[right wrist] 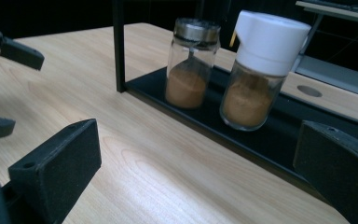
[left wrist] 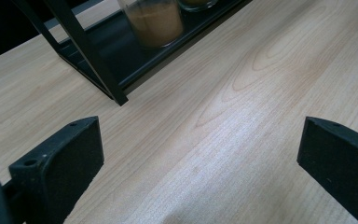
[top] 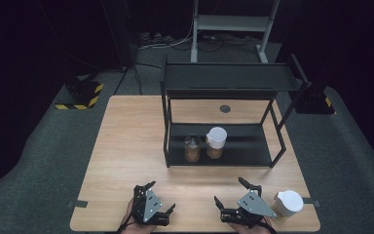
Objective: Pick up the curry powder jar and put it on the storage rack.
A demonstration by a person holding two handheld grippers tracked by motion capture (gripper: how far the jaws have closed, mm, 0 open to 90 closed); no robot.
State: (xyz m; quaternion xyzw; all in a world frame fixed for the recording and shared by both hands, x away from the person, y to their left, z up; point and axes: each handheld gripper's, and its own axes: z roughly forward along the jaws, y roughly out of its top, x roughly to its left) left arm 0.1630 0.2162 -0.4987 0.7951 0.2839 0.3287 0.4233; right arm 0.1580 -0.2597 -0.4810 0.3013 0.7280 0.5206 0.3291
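Note:
A black two-tier rack (top: 224,80) stands on the far half of the wooden table (top: 126,146). Its lower shelf carries a metal-lidded glass jar of brown powder (top: 192,147) and, beside it, a white-capped jar of brown powder (top: 215,142). Another white-capped jar (top: 288,203) stands on the table at the near right. My left gripper (top: 158,197) is open over bare wood near the front edge. My right gripper (top: 233,193) is also open, just left of that near jar. The right gripper view has the metal-lidded jar (right wrist: 191,63) and the white-capped jar (right wrist: 258,70) ahead of its empty jaws.
A round cable hole (top: 225,108) lies in the tabletop behind the rack. The rack's front post (left wrist: 93,60) stands ahead of my left gripper. A black-and-yellow striped block (top: 80,95) sits on the floor at far left, and a white stand (top: 231,24) with cables stands behind the table.

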